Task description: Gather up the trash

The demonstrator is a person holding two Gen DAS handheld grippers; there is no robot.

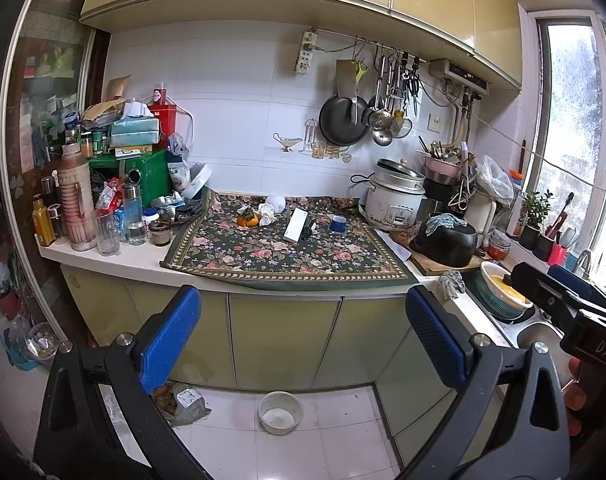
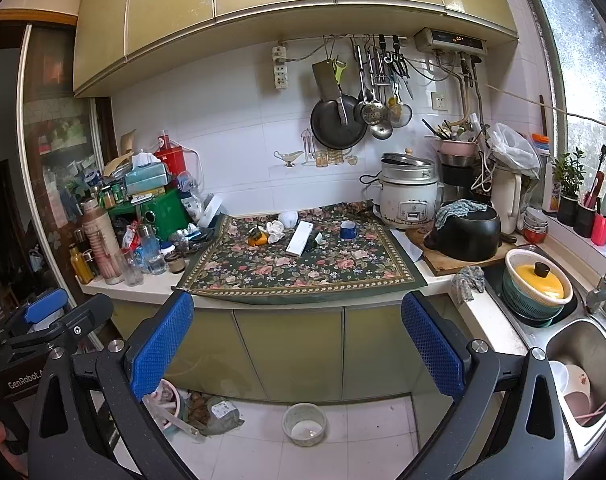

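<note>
On the floral cloth [image 1: 287,252] [image 2: 303,264] lie crumpled white tissues [image 1: 269,212] [image 2: 277,230], orange peel [image 1: 247,218] [image 2: 259,237], a flat white box [image 1: 296,225] [image 2: 299,239] and a small blue cup [image 1: 337,224] [image 2: 348,230]. My left gripper [image 1: 303,328] is open and empty, held well back from the counter in front of the cabinet doors. My right gripper [image 2: 299,332] is open and empty too, at about the same distance. Each gripper shows at the edge of the other's view: the right gripper [image 1: 559,292], the left gripper [image 2: 55,320].
Bottles, jars and boxes crowd the counter's left end [image 1: 103,200]. A rice cooker [image 2: 409,196], a black pot [image 2: 467,236] on a board and a sink [image 2: 583,352] with dishes fill the right. A small bowl [image 2: 305,424] and a bag [image 2: 219,412] sit on the floor.
</note>
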